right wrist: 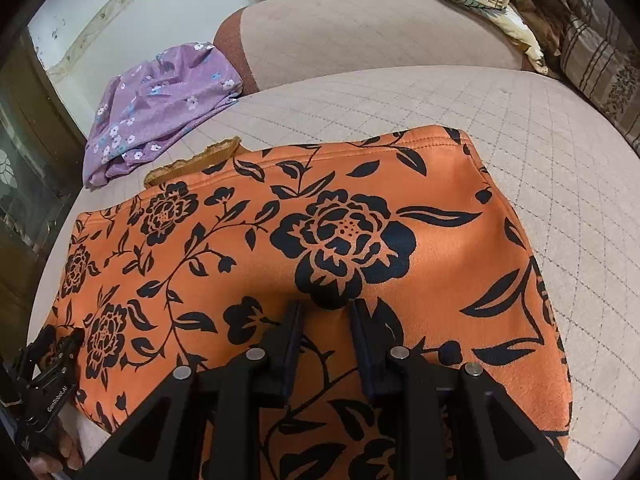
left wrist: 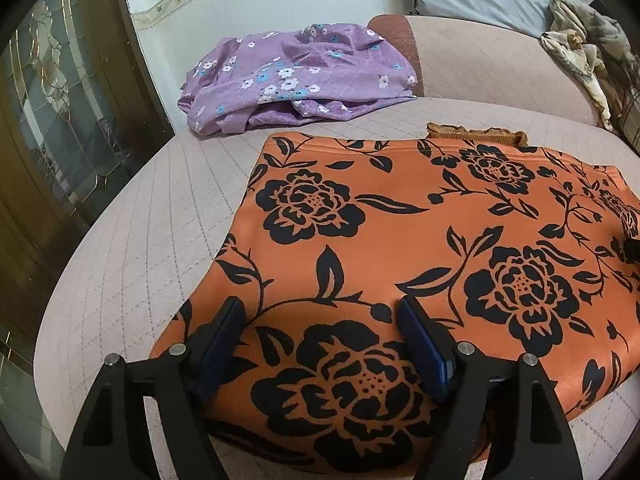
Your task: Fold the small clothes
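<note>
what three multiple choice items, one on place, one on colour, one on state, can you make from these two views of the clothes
1. Where does the purple garment lie relative to the orange garment?
A. beyond it, near the wall
B. on top of it
C. under it

2. What colour is the flower print on the orange garment?
A. white
B. black
C. green

3. How does the left hand-held gripper stand?
A. shut on the purple garment
B. open over the orange garment
C. lifting the orange garment into the air

Answers:
1 A, the purple garment sits apart, farther back by the wall.
2 B, the flowers and leaves are black on orange.
3 B, its fingers are spread wide with the flat orange cloth showing between them, nothing pinched.
</note>
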The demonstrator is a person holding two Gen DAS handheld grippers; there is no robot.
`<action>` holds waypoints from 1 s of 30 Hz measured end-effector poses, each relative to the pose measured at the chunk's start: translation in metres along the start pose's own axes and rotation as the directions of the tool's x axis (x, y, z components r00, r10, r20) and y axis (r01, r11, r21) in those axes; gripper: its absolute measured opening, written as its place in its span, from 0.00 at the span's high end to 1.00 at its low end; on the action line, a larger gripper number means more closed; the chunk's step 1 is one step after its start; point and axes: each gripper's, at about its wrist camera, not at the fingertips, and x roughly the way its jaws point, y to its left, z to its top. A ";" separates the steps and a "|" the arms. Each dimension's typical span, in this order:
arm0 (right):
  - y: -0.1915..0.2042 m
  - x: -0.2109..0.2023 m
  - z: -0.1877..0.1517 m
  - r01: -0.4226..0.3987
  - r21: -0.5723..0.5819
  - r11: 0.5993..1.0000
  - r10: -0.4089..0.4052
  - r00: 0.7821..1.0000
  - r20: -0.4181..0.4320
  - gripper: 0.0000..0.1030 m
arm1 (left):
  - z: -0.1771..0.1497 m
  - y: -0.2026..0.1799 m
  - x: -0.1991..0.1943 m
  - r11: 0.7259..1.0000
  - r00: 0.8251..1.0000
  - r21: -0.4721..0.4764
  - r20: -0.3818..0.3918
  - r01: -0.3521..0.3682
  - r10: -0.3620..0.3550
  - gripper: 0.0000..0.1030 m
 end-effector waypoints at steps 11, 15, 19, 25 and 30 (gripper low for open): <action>-0.006 -0.002 -0.002 -0.021 0.012 1.000 0.021 1.000 0.012 0.72 | -0.001 -0.002 0.001 1.000 1.000 -0.011 0.003 -0.022 0.022 0.20; -0.008 -0.003 -0.002 -0.025 0.015 1.000 0.025 1.000 0.017 0.72 | -0.001 -0.001 0.001 0.999 1.000 -0.022 -0.001 -0.026 0.026 0.17; -0.009 -0.003 -0.003 -0.029 0.016 0.999 0.028 0.999 0.026 0.72 | -0.001 0.000 0.002 0.999 1.000 -0.024 -0.001 -0.029 0.029 0.16; -0.010 -0.004 -0.005 -0.037 0.018 0.999 0.036 0.999 0.040 0.72 | -0.002 0.001 0.002 0.999 1.000 -0.023 0.005 -0.027 0.027 0.16; -0.010 -0.006 -0.008 -0.034 0.009 0.999 0.034 0.998 0.050 0.72 | -0.002 0.002 0.001 0.999 1.000 -0.026 0.005 -0.023 0.023 0.16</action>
